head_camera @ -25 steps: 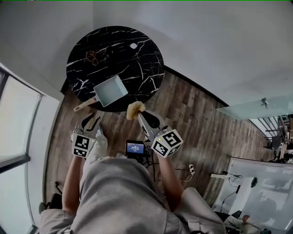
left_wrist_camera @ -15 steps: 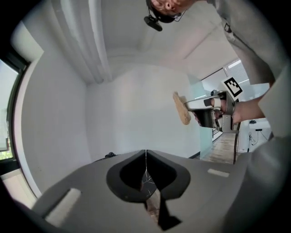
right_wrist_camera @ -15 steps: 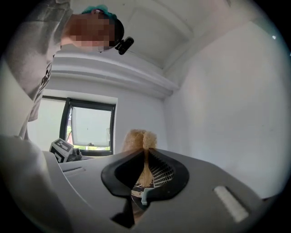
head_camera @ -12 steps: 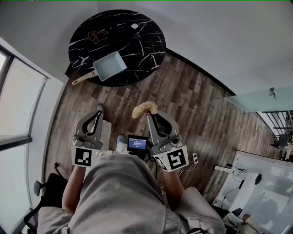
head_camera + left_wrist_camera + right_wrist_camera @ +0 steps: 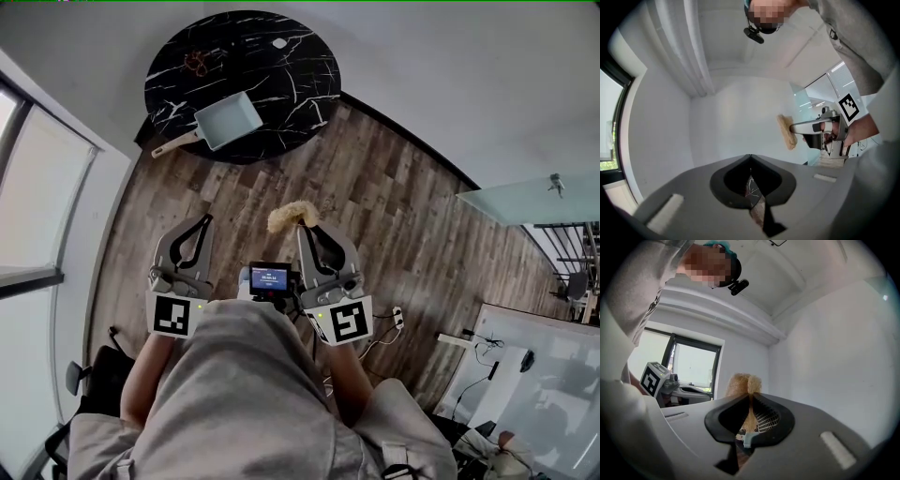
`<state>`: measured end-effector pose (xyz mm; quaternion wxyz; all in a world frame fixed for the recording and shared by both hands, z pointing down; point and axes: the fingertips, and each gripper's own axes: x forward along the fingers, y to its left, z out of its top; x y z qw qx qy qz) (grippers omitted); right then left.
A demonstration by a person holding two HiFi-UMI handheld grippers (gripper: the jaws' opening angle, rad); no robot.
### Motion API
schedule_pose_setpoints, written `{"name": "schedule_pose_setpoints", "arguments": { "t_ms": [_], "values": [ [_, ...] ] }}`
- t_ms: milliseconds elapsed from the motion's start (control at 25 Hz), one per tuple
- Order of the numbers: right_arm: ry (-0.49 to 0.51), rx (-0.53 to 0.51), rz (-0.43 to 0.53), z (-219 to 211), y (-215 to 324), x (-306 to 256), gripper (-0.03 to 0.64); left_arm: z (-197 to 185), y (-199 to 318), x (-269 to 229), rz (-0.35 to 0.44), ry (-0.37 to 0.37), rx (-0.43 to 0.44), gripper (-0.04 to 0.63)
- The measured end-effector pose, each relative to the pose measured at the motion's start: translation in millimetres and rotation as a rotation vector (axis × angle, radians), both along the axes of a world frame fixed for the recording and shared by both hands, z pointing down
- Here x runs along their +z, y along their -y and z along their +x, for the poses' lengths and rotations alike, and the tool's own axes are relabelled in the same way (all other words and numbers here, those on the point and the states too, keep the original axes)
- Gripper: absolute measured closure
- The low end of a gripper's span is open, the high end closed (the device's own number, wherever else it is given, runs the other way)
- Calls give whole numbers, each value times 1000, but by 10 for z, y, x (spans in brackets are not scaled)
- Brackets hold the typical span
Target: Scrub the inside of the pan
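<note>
— What is the head view showing that the gripper views are missing?
— The pan, lying far off on the black marble table, across the wooden floor.
— And the left gripper?
— Its own view is showing the jaws pressed together, gripping nothing.
— The right gripper?
— It is pinching a tan scrubber, with a window showing behind.

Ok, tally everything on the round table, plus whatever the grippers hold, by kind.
pan: 1
scrubber, held: 1
brown tangle: 1
white bit: 1
Total: 4
</note>
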<state>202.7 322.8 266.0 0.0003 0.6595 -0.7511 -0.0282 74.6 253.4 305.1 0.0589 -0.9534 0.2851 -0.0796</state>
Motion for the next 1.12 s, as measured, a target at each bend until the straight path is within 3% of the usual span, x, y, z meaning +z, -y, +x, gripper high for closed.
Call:
{"name": "schedule_pose_setpoints", "arguments": {
  "t_ms": [240, 560, 1120],
  "values": [
    [-14, 28, 12, -405, 181, -109, 580, -384, 213, -153, 11, -16, -18, 594],
    [-25, 25, -24, -912, 384, -171, 580, -849, 442, -83, -33, -33, -38, 594],
    [-32, -7, -119, -1638, 414, 55, 584, -1526, 366, 79, -74, -69, -52, 594]
  ]
}}
